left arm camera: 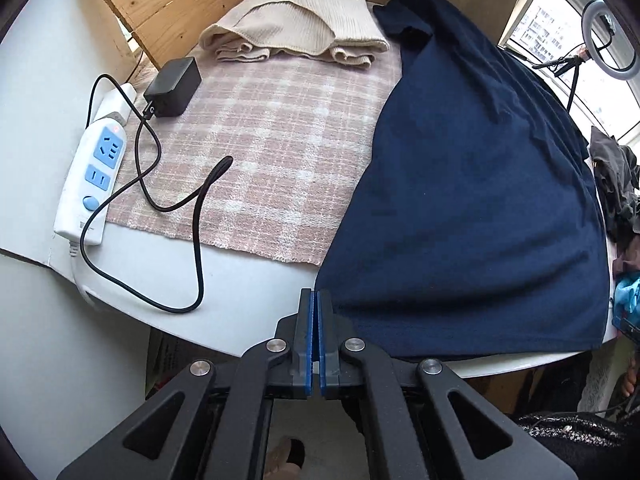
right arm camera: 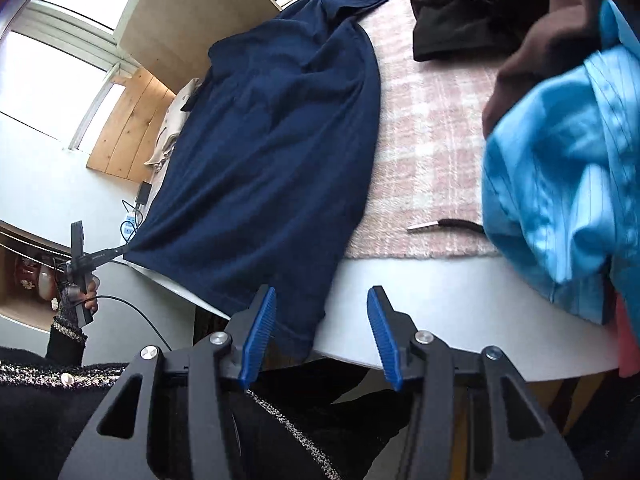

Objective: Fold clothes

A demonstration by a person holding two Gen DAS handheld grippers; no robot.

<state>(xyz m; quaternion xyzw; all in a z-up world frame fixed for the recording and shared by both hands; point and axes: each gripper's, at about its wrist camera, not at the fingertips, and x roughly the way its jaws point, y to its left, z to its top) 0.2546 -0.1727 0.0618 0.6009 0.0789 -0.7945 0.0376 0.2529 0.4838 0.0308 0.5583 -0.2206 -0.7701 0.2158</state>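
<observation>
light blue garment blurred, cut off right

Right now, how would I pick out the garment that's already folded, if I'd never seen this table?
Start at the pink plaid cloth covering the white table. Follow it to its far end, by the wooden boards; the cream ribbed sweater sits there. It is the only pale, neatly folded piece with buttons, beside the spread-out navy shirt.

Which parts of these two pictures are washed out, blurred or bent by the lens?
Left wrist view: window blown white, table edge bowed by fisheye. Right wrist view: windows glare white, light blue garment softly blurred, navy shirt sharp.
</observation>
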